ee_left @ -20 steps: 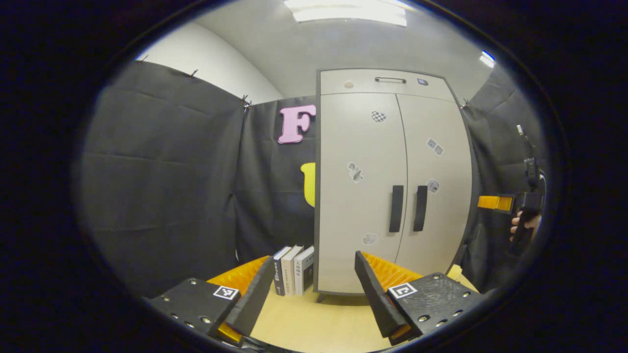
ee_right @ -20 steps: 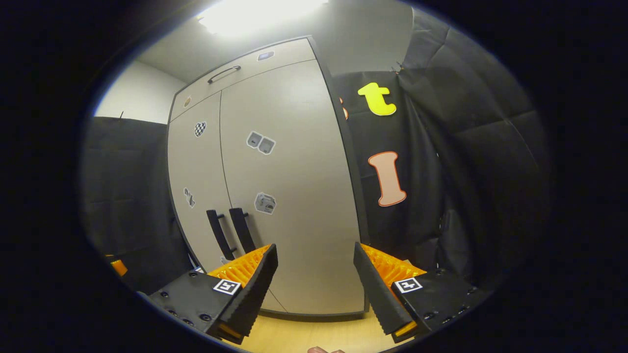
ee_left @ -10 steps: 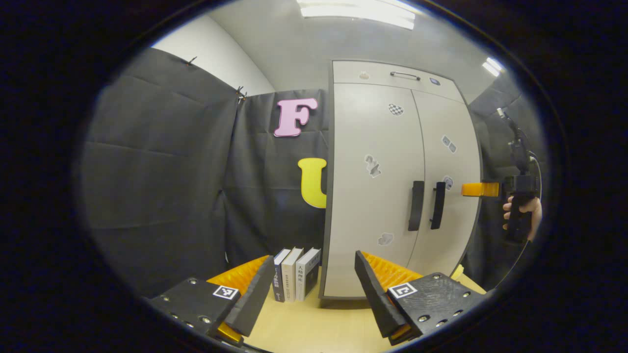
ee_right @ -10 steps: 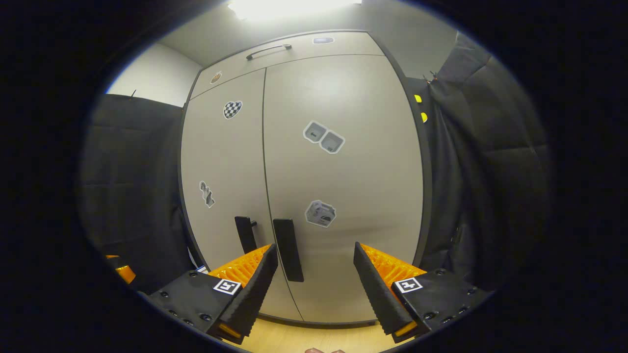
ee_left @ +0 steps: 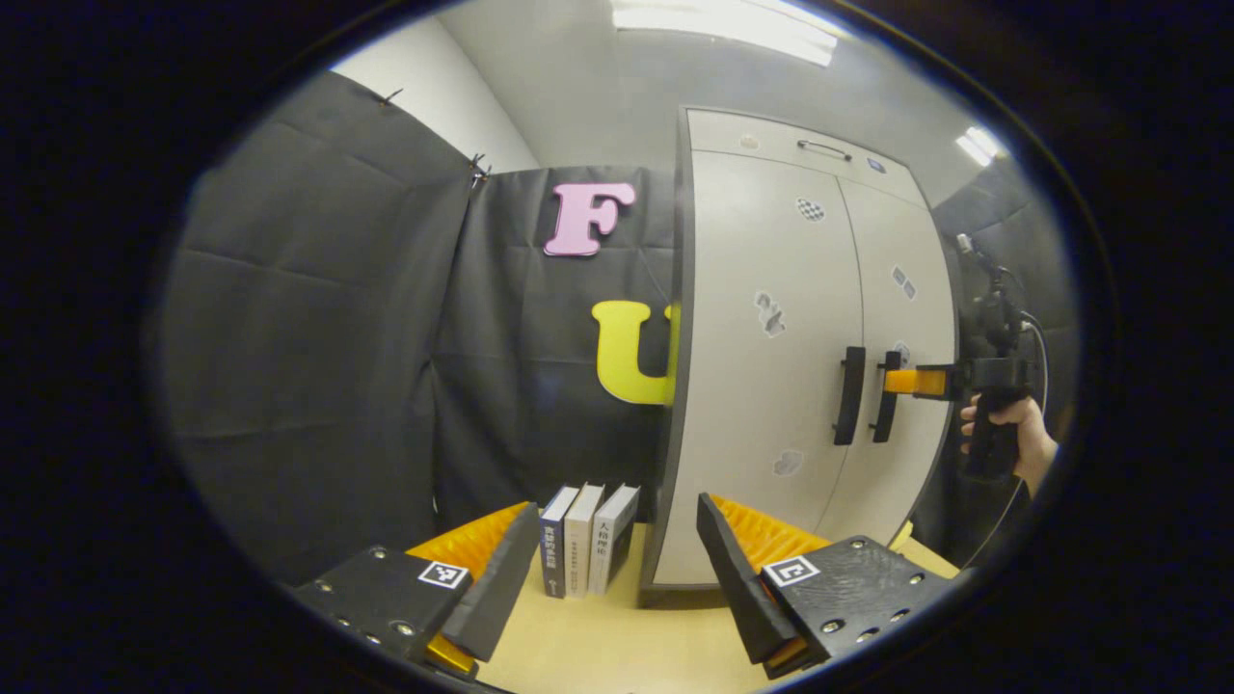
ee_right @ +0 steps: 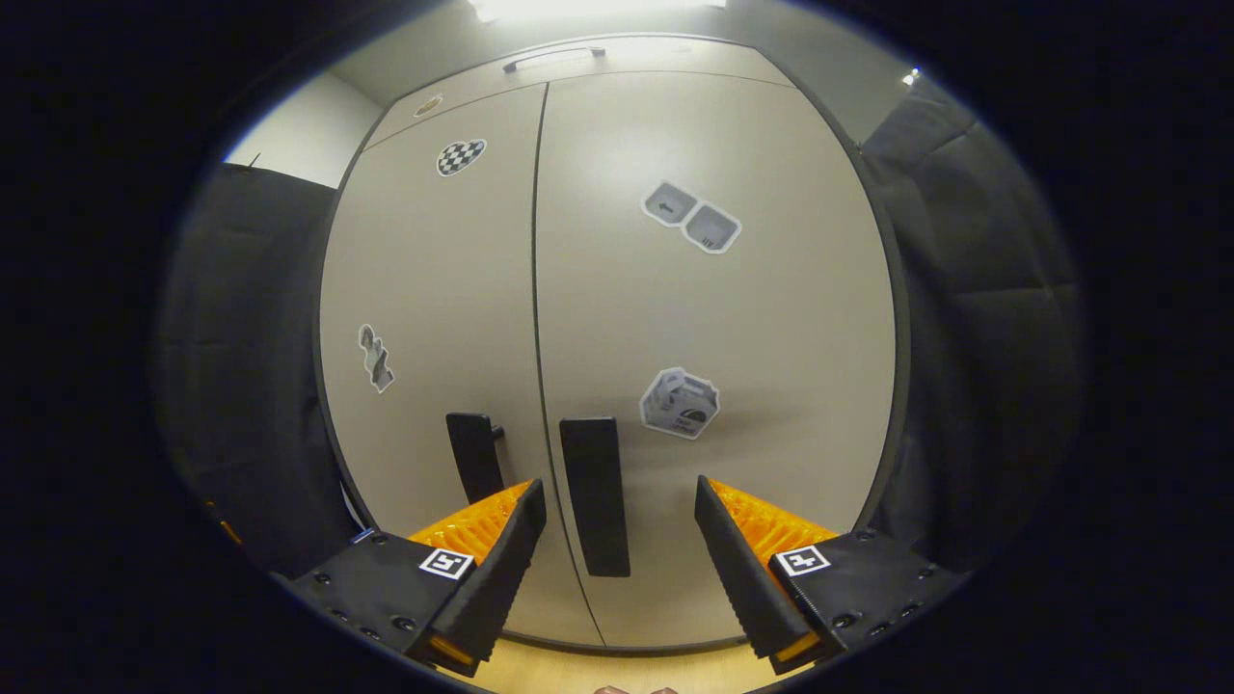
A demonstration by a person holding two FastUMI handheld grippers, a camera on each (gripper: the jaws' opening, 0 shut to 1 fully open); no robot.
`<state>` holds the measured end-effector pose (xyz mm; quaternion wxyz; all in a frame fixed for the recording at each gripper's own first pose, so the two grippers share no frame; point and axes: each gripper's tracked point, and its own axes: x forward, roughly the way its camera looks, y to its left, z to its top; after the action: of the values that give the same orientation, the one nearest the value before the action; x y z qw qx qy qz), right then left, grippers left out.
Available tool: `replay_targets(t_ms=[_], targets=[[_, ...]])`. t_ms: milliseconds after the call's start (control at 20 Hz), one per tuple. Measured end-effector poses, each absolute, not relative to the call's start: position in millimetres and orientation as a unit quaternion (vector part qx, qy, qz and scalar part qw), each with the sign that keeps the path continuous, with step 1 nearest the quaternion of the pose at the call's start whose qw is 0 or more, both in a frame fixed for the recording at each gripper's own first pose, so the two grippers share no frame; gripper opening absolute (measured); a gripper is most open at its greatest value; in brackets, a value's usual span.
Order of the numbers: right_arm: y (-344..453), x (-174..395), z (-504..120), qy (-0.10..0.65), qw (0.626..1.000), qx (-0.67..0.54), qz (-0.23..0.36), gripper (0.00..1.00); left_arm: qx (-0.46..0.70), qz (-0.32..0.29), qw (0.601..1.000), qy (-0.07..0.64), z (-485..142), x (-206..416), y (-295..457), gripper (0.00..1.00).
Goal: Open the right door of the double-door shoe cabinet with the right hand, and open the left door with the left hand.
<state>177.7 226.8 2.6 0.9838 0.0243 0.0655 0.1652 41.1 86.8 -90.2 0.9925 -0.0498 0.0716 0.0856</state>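
Both doors of the shoe cabinet (ee_right: pixel 617 318) were shut, with the right gripper (ee_right: pixel 620 549) close in front of the right door's handle (ee_right: pixel 595 496).

In the right gripper view the jaws stood spread, the right handle between them but not touched, and the left door's handle (ee_right: pixel 474 456) just beside it across the seam; stickers (ee_right: pixel 679 403) dotted both doors. The left gripper view gave the wider scene: the left gripper (ee_left: pixel 617 569) hung well back from the cabinet with its jaws spread on nothing, above a light wooden table (ee_left: pixel 598 646). Three books (ee_left: pixel 586 540) stood upright against the cabinet's left side. At the far right, a hand (ee_left: pixel 1007 434) held the right gripper level with the handles.
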Motion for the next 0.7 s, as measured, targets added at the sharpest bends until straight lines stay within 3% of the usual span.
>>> replay_targets(t_ms=[150,200,350,400,550,600,650,700], targets=[[238,189,-3,0.080,0.983,0.038,0.160,0.97,-0.051,0.080,0.992,0.077,-99,46,94,0.94],[238,193,-5,0.084,0.984,0.037,0.155,0.92,-0.048,0.077,0.993,0.078,-101,46,93,0.94],[242,204,-6,0.092,0.984,0.032,0.146,0.96,-0.041,0.069,0.994,0.080,-108,46,97,0.95],[242,206,-6,0.094,0.985,0.030,0.144,0.87,-0.046,0.066,0.993,0.082,-111,46,97,0.95],[245,212,-7,0.104,0.984,0.037,0.139,0.72,-0.073,0.068,0.992,0.083,-117,46,101,0.95],[247,211,-7,0.108,0.983,0.044,0.139,0.50,-0.078,0.068,0.991,0.082,-119,44,102,0.95],[248,211,-6,0.110,0.983,0.047,0.141,0.41,-0.076,0.071,0.991,0.083,-120,44,105,0.94],[253,209,-10,0.121,0.980,0.047,0.151,0.46,-0.070,0.075,0.991,0.084,-121,42,108,0.95]])
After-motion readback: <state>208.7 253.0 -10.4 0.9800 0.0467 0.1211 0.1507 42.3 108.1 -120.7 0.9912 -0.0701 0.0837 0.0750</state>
